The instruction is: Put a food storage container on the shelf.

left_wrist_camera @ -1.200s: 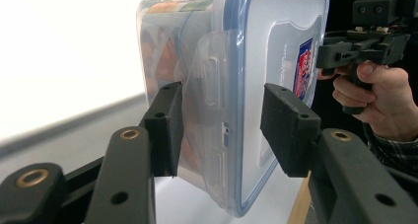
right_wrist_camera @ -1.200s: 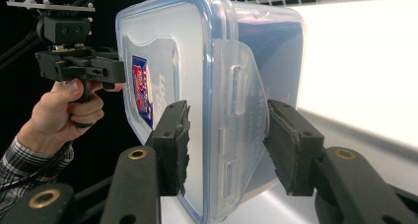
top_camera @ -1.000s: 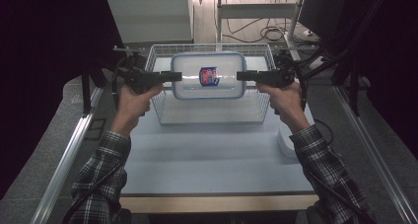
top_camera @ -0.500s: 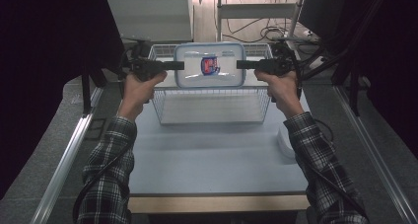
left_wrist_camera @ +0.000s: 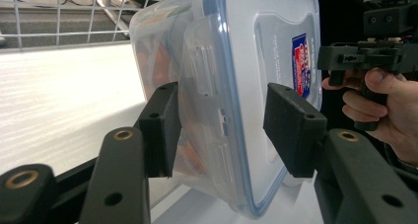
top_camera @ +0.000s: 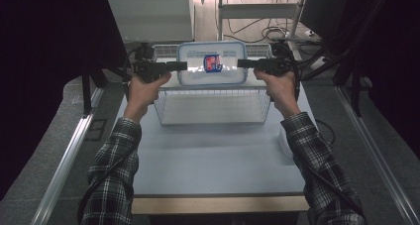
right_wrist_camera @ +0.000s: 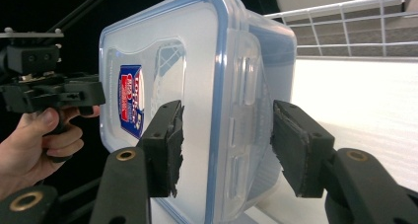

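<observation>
A clear plastic container (top_camera: 212, 64) with a blue-rimmed lid and a red and blue label hangs in the air over the far part of a white wire basket (top_camera: 213, 122). Its lid faces the high camera. My left gripper (top_camera: 181, 65) is shut on its left end and my right gripper (top_camera: 243, 63) on its right end. In the left gripper view the jaws (left_wrist_camera: 222, 130) straddle the container (left_wrist_camera: 236, 76) at a side latch, with the right gripper (left_wrist_camera: 365, 56) beyond. In the right gripper view the jaws (right_wrist_camera: 226, 145) clamp the container (right_wrist_camera: 197, 76) at the other latch.
The basket stands at the far end of a white table (top_camera: 213, 160). Its wire walls (left_wrist_camera: 59, 17) (right_wrist_camera: 345, 26) rise behind the container. Metal rails (top_camera: 64, 170) run along both sides of the table. A shelf with cables (top_camera: 257, 22) lies beyond the basket.
Both grippers have carried the container away from the person, from over the front of the basket to over its back. The hold is unchanged.
</observation>
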Demonstrator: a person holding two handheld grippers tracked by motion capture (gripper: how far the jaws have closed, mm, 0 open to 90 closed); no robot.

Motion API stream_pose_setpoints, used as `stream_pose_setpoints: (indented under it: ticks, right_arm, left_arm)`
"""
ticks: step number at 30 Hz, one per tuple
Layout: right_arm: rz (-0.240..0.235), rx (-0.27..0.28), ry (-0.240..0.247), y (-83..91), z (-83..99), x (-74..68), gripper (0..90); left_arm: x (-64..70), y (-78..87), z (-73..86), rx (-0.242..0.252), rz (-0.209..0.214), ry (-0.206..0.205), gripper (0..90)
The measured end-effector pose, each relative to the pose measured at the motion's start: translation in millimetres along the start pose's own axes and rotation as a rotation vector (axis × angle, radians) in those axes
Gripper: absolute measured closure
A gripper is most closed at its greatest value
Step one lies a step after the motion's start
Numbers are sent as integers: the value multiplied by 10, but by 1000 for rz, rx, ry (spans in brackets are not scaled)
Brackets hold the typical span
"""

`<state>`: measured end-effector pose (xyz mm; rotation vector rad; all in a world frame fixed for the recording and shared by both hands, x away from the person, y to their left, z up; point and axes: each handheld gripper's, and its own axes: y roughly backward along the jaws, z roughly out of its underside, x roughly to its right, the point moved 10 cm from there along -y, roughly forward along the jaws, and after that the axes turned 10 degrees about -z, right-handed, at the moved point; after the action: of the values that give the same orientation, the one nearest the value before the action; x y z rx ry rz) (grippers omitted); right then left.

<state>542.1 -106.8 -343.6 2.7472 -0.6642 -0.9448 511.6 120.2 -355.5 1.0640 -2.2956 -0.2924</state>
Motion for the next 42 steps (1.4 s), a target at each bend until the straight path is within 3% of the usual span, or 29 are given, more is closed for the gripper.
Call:
stream_pose_setpoints:
  ticks: [3,5,7,10,12,14,17,19,23,27,29,31,33,37,39,42]
  right_arm:
    - [9,5,1,-3,3,16,464]
    - [30,-2,15,-7,16,38,512]
    - [71,-39,51,-42,78,74,486]
    - [47,-17,19,-69,78,105,494]
    - [44,-17,13,-64,75,111,500]
    - [47,-20,14,-63,75,108,502]
    - [46,-10,8,-66,69,107,503]
    - [53,-2,6,-69,61,106,499]
    - [97,16,49,-60,18,99,508]
    - [126,24,83,-50,-10,88,533]
    - [124,30,87,-40,-8,89,570]
    - [116,42,105,-18,-9,79,616]
    - [115,50,144,25,-15,66,684]
    - [99,51,215,100,19,4,827]
    - [107,31,265,121,79,-21,882]
    - [95,-5,302,101,205,-57,894]
  left_arm:
    - [-12,-11,7,8,3,-5,478]
    - [-29,-34,33,-4,-7,-10,444]
    - [-56,-68,68,-10,19,36,377]
    - [-98,-66,66,3,58,73,412]
    - [-102,-63,61,-8,53,63,412]
    - [-107,-67,42,-5,22,51,397]
    - [-146,-62,5,12,-66,21,354]
    - [-151,-66,-5,21,-81,14,351]
    - [-223,-70,-37,24,-157,-14,364]
    - [-262,-108,-71,35,-151,8,394]
    - [-233,-101,-83,47,-163,-18,434]
    - [-189,-68,-74,61,-192,-77,500]
    - [-134,-17,-52,72,-190,-107,551]
    - [29,151,37,105,-147,-154,694]
    - [114,201,133,95,-105,-186,739]
    - [183,183,310,55,-66,-220,800]
